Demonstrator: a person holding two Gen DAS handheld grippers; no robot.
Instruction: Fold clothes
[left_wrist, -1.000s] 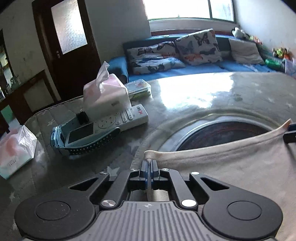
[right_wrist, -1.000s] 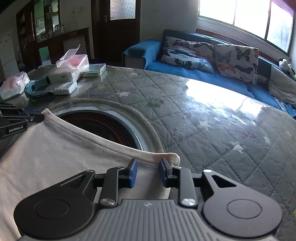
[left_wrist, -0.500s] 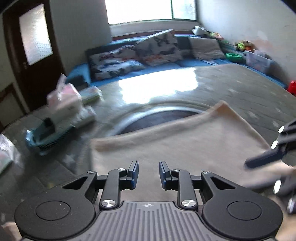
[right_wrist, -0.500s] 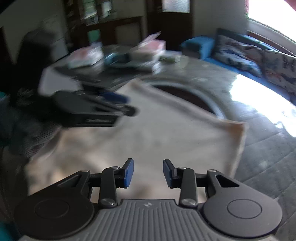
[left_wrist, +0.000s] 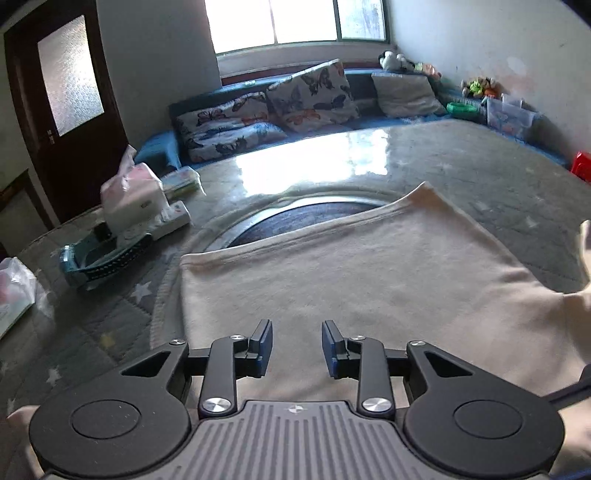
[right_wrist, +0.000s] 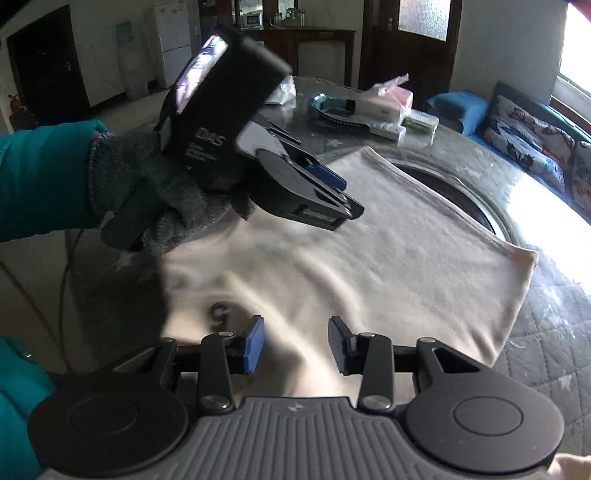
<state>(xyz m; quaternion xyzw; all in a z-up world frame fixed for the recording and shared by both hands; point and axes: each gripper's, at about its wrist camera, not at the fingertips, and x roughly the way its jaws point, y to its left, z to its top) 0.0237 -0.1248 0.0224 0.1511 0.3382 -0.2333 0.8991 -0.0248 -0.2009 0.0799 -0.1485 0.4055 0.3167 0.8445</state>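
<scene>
Right wrist view alone shows gloved hand (right_wrist: 147, 184) w/ left claw (right_wrist: 332, 199); both claws spread above cream garment (left_wrist: 351, 277).

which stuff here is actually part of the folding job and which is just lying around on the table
Part of the job:
cream garment, spread flat
left gripper, open
right gripper, open

Just lying about:
tissue box
white remote
teal-edged device
plastic-wrapped pack
butterfly cushions on the sofa
</scene>
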